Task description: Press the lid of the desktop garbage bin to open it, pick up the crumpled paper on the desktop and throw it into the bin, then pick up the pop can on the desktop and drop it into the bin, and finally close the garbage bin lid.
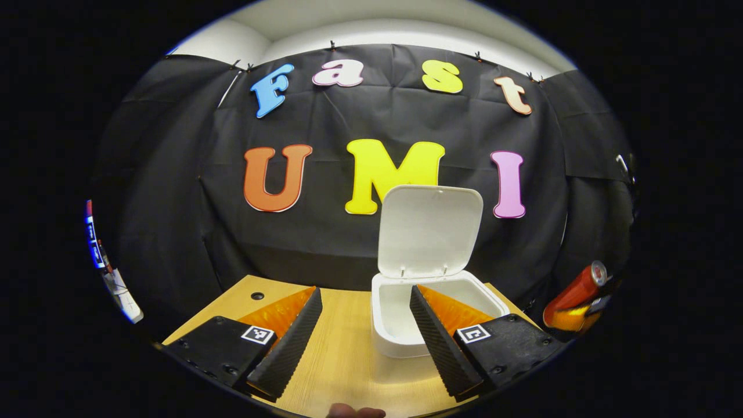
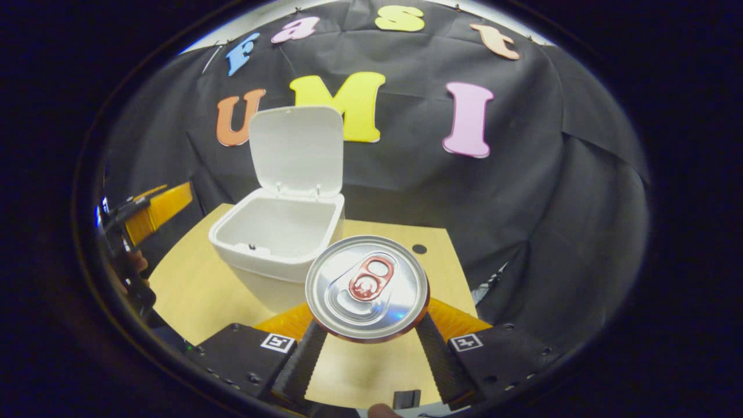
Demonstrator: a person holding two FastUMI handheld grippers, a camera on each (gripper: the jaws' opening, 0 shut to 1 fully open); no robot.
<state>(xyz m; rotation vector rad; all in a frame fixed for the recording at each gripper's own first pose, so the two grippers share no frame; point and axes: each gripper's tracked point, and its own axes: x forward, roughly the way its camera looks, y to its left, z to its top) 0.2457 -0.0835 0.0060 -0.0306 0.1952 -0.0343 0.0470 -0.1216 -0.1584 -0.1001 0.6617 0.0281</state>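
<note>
The white desktop bin stands on the wooden table with its lid swung upright. My left gripper is open and holds nothing, just in front of the bin, with its right finger overlapping the bin's front rim. At the far right a red pop can hangs tilted in the air. In the right gripper view my right gripper is shut on that pop can, whose silver top faces the camera. It sits right of the open bin, near its rim. The bin's lid points up.
The wooden table has a small dark hole near its back left corner. Black cloth walls close behind the table. In the right gripper view the left gripper and a hand show at the left edge.
</note>
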